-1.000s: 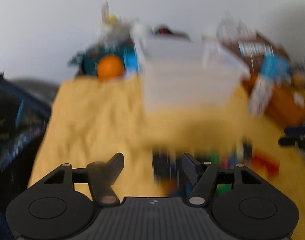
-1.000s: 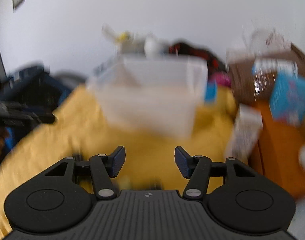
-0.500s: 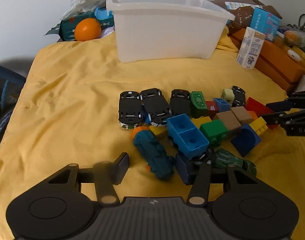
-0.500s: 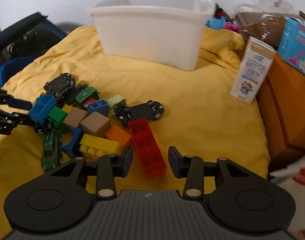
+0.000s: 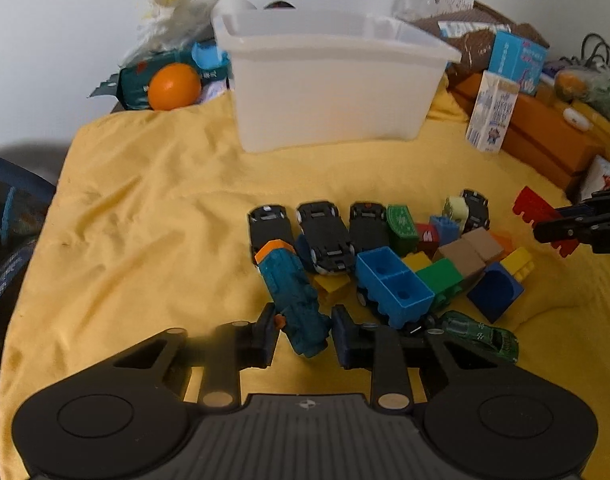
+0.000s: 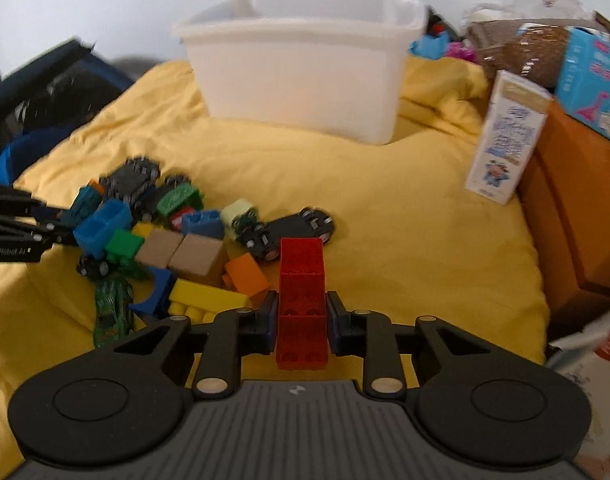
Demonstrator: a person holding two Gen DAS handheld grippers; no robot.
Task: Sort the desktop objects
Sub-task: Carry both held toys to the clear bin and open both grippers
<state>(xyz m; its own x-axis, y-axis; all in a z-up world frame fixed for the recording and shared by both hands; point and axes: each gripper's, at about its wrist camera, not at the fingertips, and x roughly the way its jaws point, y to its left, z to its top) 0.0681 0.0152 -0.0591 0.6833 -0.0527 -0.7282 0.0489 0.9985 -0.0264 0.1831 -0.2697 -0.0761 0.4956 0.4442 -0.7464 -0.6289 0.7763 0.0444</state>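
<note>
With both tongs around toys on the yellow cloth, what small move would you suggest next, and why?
Probably finish closing, then lift. The left tongs are closing around the teal toy train, the right tongs around the red brick; both toys lie on the cloth, and the white bin stands beyond.

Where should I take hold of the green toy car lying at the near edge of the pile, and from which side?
Grip the green toy car across its two long flanks at mid-body, coming down from above. It lies flat on the yellow cloth, long and narrow, so its width suits the jaws. Its near flank is free; the blue arch block crowds the far side, so go carefully.
</note>
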